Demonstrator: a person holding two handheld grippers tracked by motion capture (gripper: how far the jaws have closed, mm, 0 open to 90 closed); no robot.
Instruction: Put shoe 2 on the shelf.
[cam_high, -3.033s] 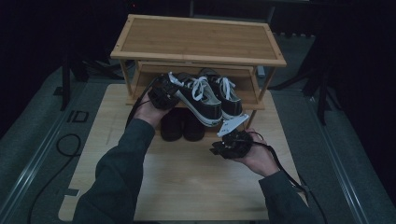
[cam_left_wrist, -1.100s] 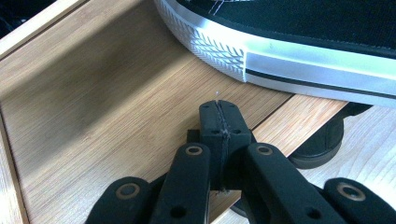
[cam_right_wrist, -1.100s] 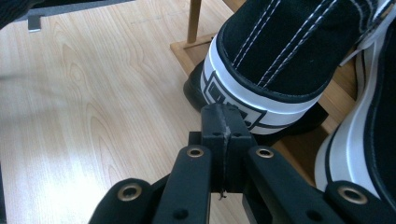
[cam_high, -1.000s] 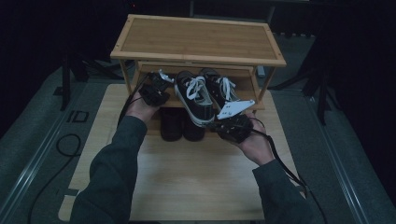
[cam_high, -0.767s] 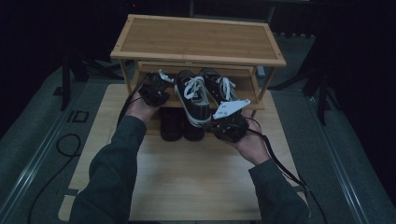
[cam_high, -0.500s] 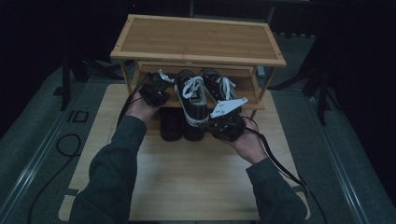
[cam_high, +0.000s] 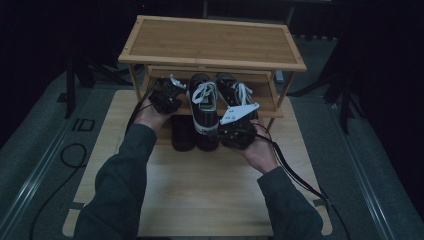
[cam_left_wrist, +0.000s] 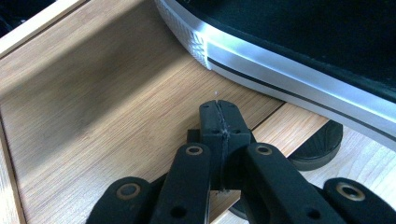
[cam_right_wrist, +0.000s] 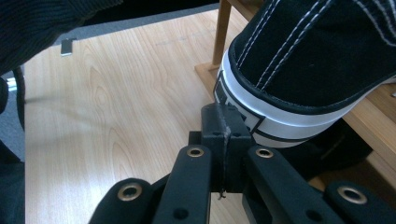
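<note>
my left gripper (cam_high: 165, 97) sits clenched on nothing over the rack's lower shelf (cam_left_wrist: 93, 107), just beside the left sneaker (cam_high: 202, 107). that sneaker's heel juts past the shelf's front edge. my right gripper (cam_right_wrist: 225, 123), also clenched and empty, touches its heel (cam_right_wrist: 243, 116).

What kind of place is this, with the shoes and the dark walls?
Probably a recording studio set up as a hallway corner: a bamboo two-tier shoe rack holding black canvas sneakers with white laces stands on a pale wooden board, with black surroundings and cables around.
</note>
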